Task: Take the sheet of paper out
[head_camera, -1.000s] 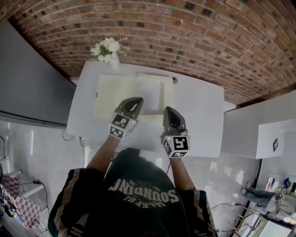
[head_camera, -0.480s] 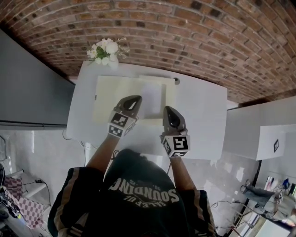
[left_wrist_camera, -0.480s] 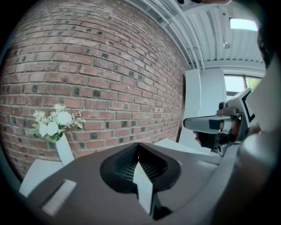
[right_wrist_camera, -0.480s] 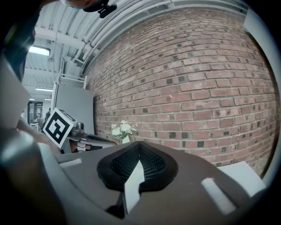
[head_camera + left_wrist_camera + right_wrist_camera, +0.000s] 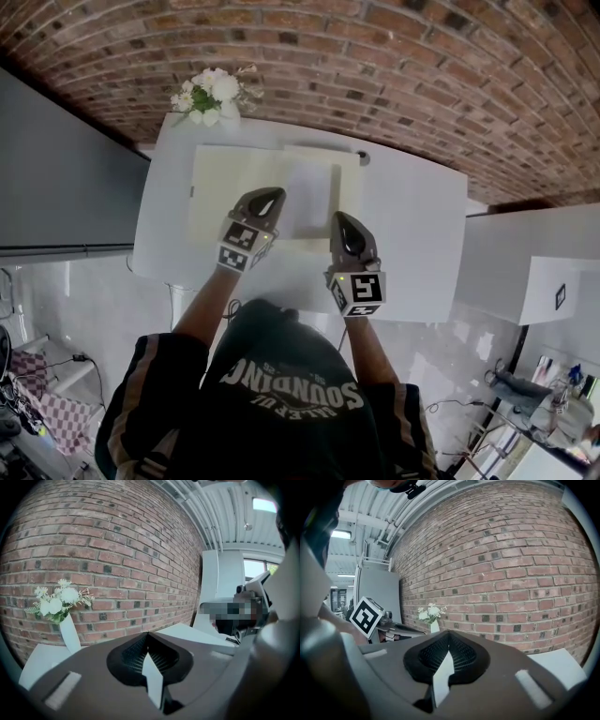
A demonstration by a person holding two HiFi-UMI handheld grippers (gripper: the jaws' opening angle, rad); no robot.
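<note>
A white sheet of paper (image 5: pixel 310 192) lies on a pale cream folder (image 5: pixel 225 187) on the white table (image 5: pixel 412 234). My left gripper (image 5: pixel 273 194) hovers over the folder just left of the sheet, its jaws pressed together with nothing between them. My right gripper (image 5: pixel 339 218) is by the sheet's near right corner, also shut and empty. In the left gripper view the left gripper (image 5: pixel 147 633) points toward the brick wall. The right gripper view shows the right gripper (image 5: pixel 449 633) aimed the same way. The sheet itself is hidden in both gripper views.
A white vase of white flowers (image 5: pixel 208 94) stands at the table's far left corner, also visible as the vase (image 5: pixel 65 620) and the vase (image 5: pixel 431 618). A small dark object (image 5: pixel 363 157) lies by the folder's far right corner. A brick wall (image 5: pixel 375 66) runs behind the table; a grey panel (image 5: pixel 56 178) stands left.
Both grippers have sunk a little and eased forward over the folder. Both stay shut. The sheet and folder have not moved.
</note>
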